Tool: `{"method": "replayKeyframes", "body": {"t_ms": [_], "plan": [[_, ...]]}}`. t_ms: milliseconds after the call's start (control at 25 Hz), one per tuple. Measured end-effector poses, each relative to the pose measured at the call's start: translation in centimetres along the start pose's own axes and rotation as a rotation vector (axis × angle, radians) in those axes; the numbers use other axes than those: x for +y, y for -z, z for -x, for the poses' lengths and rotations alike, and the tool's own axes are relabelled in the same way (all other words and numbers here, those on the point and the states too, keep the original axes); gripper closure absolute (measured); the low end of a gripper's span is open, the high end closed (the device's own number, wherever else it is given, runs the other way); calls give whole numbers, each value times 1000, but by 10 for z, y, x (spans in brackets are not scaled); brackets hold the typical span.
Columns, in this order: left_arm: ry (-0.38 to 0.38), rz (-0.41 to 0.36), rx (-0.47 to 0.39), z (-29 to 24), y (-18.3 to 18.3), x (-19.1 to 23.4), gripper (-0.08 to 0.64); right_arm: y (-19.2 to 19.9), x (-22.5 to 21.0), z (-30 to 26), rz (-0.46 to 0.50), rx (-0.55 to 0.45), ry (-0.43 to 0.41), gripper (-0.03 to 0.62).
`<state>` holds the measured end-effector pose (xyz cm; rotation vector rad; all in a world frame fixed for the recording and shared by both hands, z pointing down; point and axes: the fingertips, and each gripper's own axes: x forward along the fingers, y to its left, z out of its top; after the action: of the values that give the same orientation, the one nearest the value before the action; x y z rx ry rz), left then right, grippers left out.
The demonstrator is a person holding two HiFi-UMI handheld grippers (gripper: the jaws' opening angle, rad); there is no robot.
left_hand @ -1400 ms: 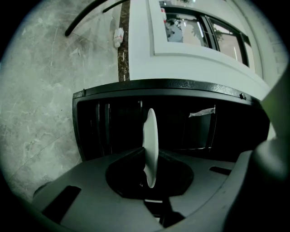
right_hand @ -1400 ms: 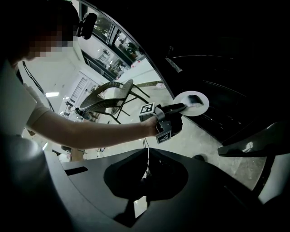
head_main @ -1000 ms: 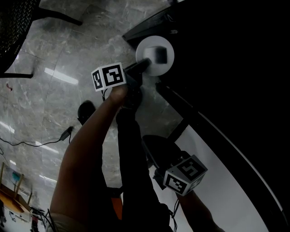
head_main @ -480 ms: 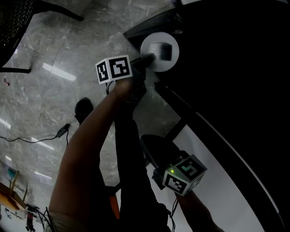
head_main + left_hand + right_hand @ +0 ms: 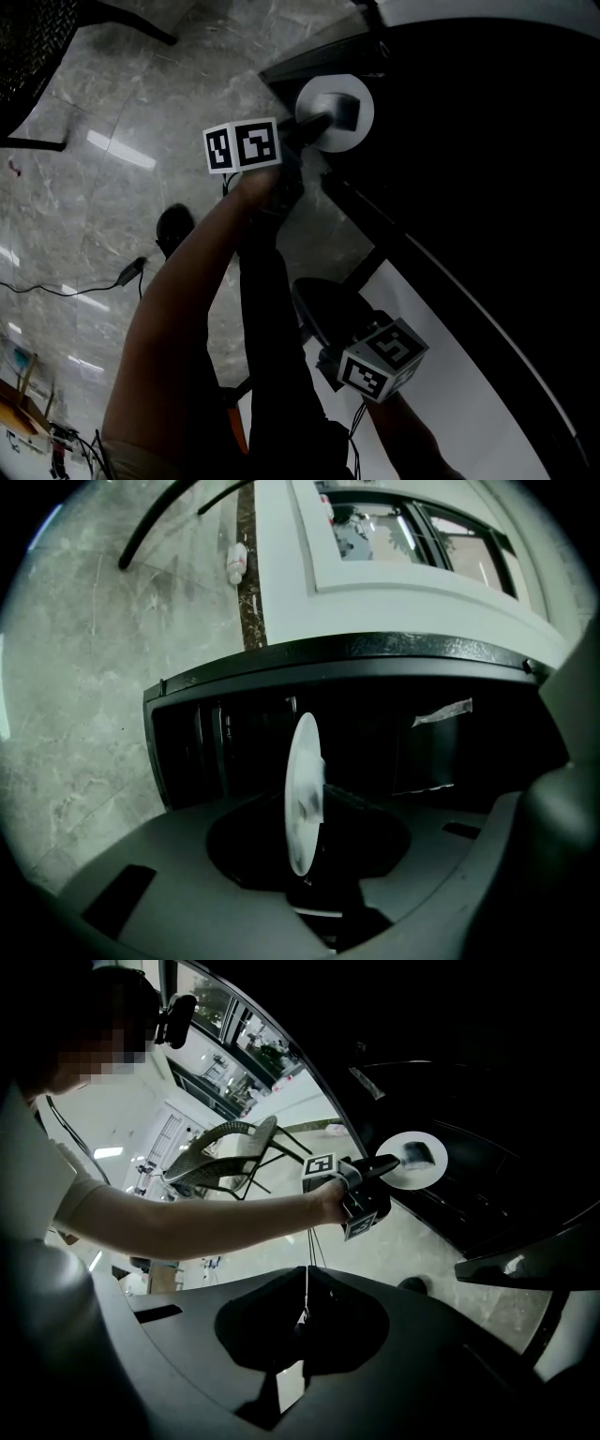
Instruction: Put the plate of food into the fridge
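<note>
Left gripper [image 5: 309, 128]: fingers clamped on the rim of the plate [image 5: 358, 137], carried out beyond the fingertips at the dark mouth of the fridge [image 5: 469, 150], not yet set on any shelf. Right gripper [image 5: 302, 1321]: fingers together on nothing, held low and well apart from the plate.

Could lose the plate if the pinch on so narrow a strip of rim loosens, or if the wrist rolls. Could shed the food [image 5: 343, 111], lying loose just beyond the fingertips, on any tilt. Could also strike the fridge's black front edge, close ahead of the fingers, if pushed in too low.

Round, thin, smooth and white, probably glazed ceramic or hard plastic, so likely slick under the fingers; edge-on between them in the left gripper view. Grey, blocky and square-cornered for the food, kind unclear. Black and matte ahead of the fingers, with upright slats inside. Far below the fingers, polished grey veined stone floor [image 5: 122, 112], hard enough to shatter a dropped plate.
</note>
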<state>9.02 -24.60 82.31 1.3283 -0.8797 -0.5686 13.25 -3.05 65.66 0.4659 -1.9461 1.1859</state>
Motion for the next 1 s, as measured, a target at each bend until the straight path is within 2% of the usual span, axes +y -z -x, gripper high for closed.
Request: {"method": "replayKeyframes", "body": {"t_ms": [120, 520, 680, 840, 1000], "plan": [[1, 20, 1, 1, 1, 2, 519, 1, 2, -1, -1, 1, 0, 569], [-23, 50, -83, -14, -16, 2, 520, -1, -1, 0, -20, -1, 3, 569], [-10, 52, -56, -20, -11, 0, 517, -1, -2, 1, -29, -1, 5, 569], [12, 6, -39, -20, -11, -9, 439, 2, -3, 0, -23, 14, 4, 569], [-17, -48, -27, -15, -9, -10, 383, 2, -1, -1, -18, 18, -1, 569]]}}
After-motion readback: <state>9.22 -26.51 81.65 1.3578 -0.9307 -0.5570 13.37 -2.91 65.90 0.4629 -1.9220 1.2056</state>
